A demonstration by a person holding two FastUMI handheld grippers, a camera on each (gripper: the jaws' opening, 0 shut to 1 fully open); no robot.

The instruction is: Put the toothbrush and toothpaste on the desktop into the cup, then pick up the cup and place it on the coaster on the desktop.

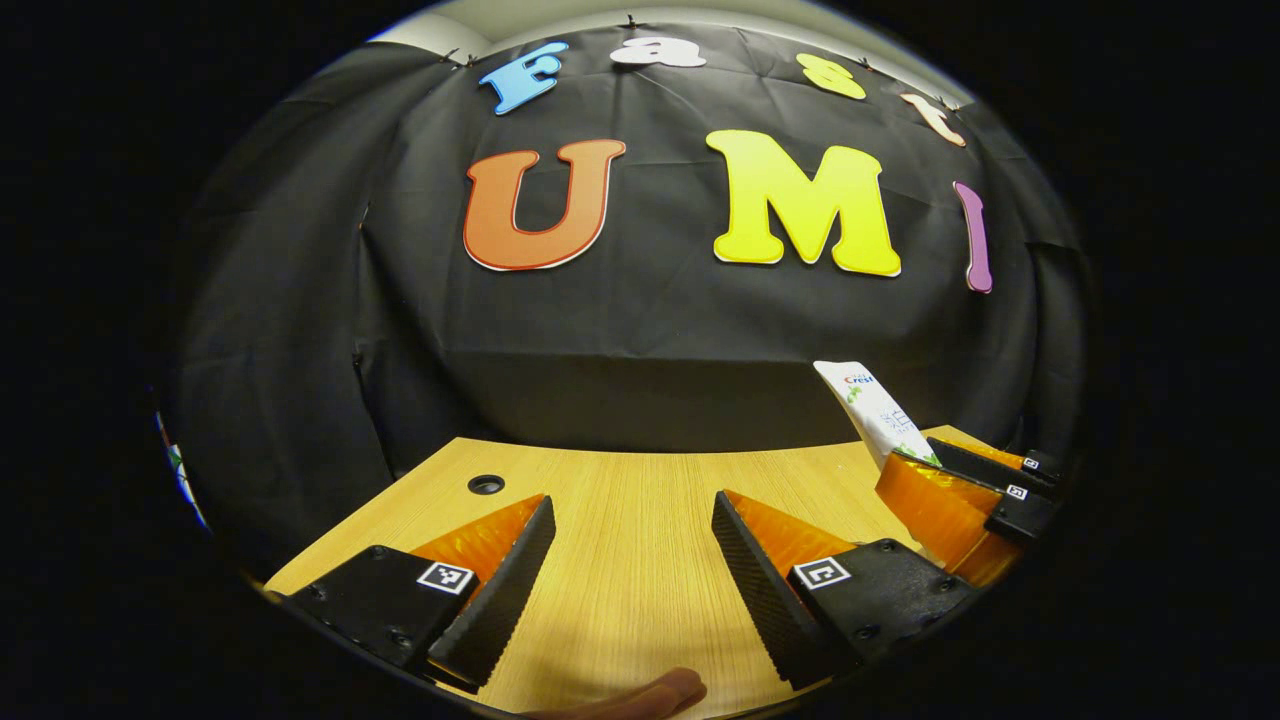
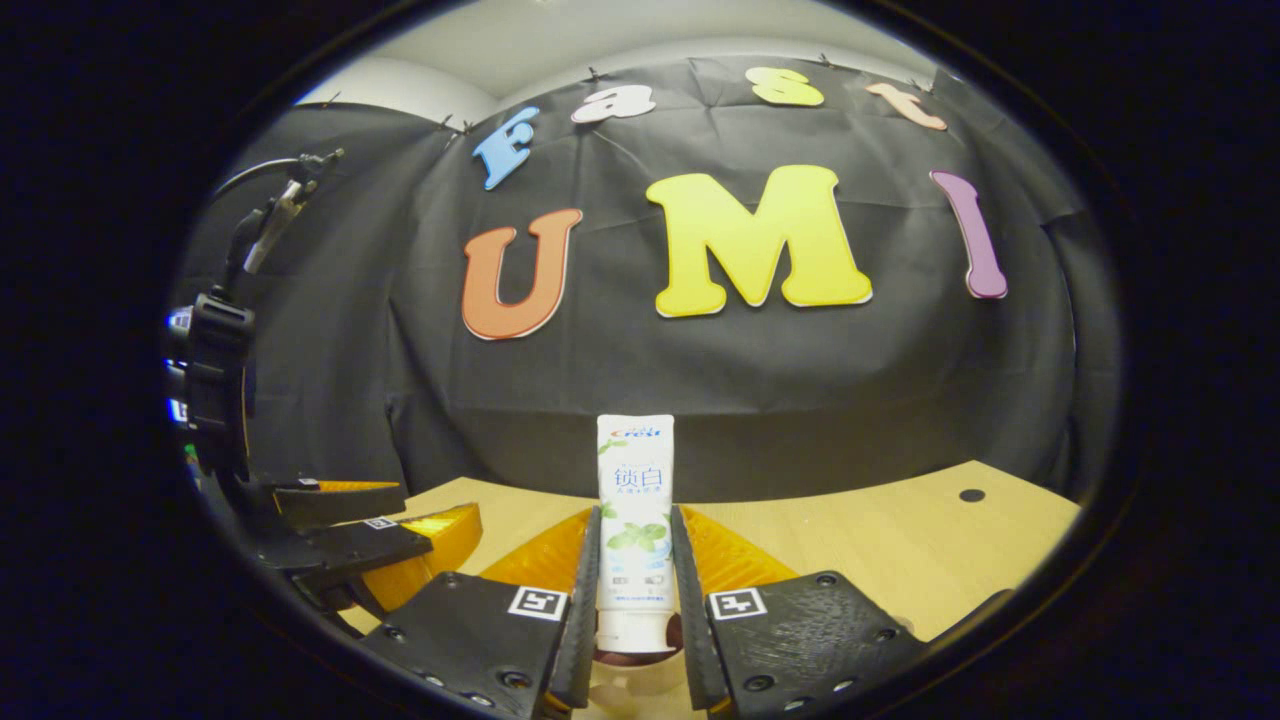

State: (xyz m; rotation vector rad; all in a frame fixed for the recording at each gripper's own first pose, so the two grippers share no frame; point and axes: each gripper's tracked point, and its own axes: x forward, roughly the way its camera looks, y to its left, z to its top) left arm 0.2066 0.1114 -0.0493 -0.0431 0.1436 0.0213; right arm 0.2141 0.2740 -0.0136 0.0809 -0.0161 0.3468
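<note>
Nearest in the left gripper view, the left tongs stand wide apart with nothing between them, hovering above a light wooden surface. A fingertip shows at the very bottom edge, just below the gap. Farther along the surface, to the left, a small round hole sits near its far edge. At the right, the right tongs are raised off the surface and hold a white toothpaste tube, which sticks up and tilts to the left against the black cloth wall behind.

Close up in the right gripper view, the right tongs are clamped on the toothpaste tube, one finger pressing each long side of it. The tube stands upright between them, cap end down near the camera and flat crimped end pointing up, with green leaf artwork on its white body. Beneath it lies the wooden surface, with a small dark hole at the far right. At the left of this view, the left tongs appear with their fingers apart, above the near left part of the surface; the body of that gripper rises behind them. Farthest back, the black cloth wall closes the booth, with a pale ceiling above it.
</note>
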